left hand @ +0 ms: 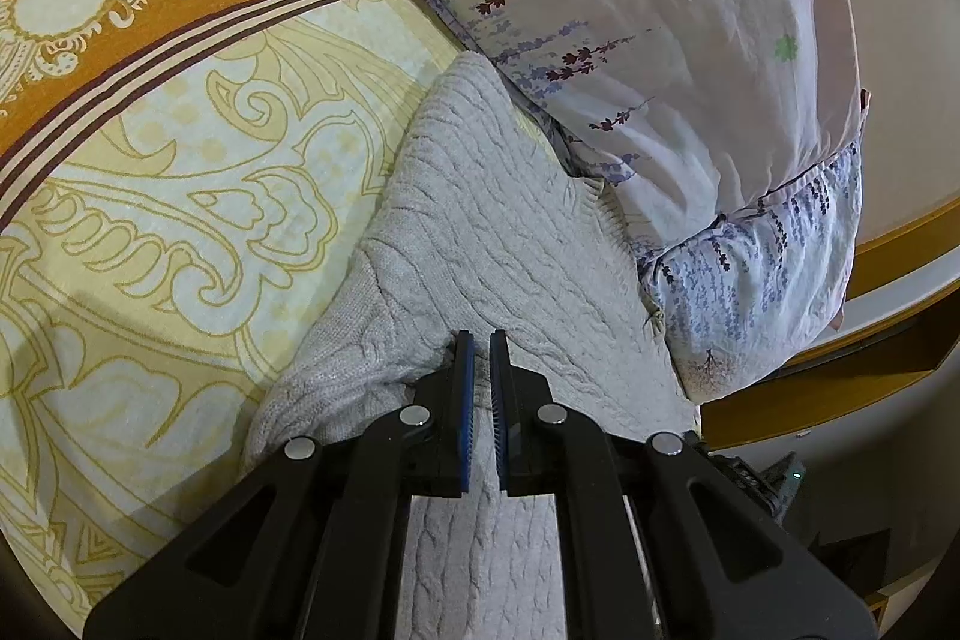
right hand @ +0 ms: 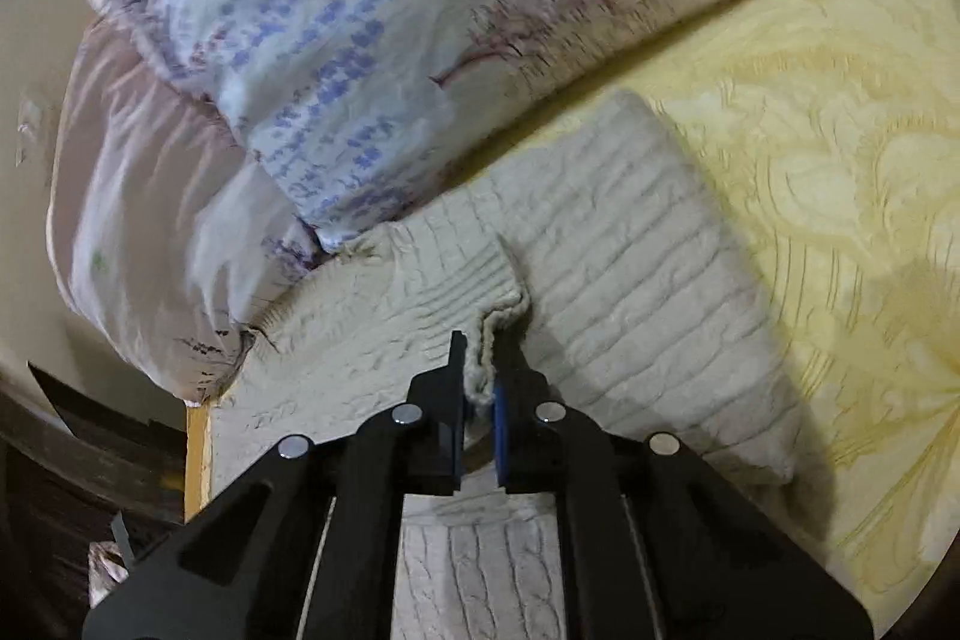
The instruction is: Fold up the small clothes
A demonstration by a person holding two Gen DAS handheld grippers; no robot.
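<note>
Sweater: the grey cable-knit sweater point(left hand: 480, 220) is lying on the yellow bedspread point(left hand: 180, 196), touching the flowered pillow point(left hand: 660, 40).
Right claw point(right hand: 478, 358): its jaws are clamping a bunched knit edge.
Left claw point(left hand: 481, 349): it is resting nearly closed on the knit; whether it is holding anything I cannot tell.
Advice: while carrying the edge across, be keeping it taut and level, and be lining up the edges before letting go.

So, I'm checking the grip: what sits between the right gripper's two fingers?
A bunched edge of the grey knit sweater is pinched in the right gripper; the right wrist view shows it.
</note>
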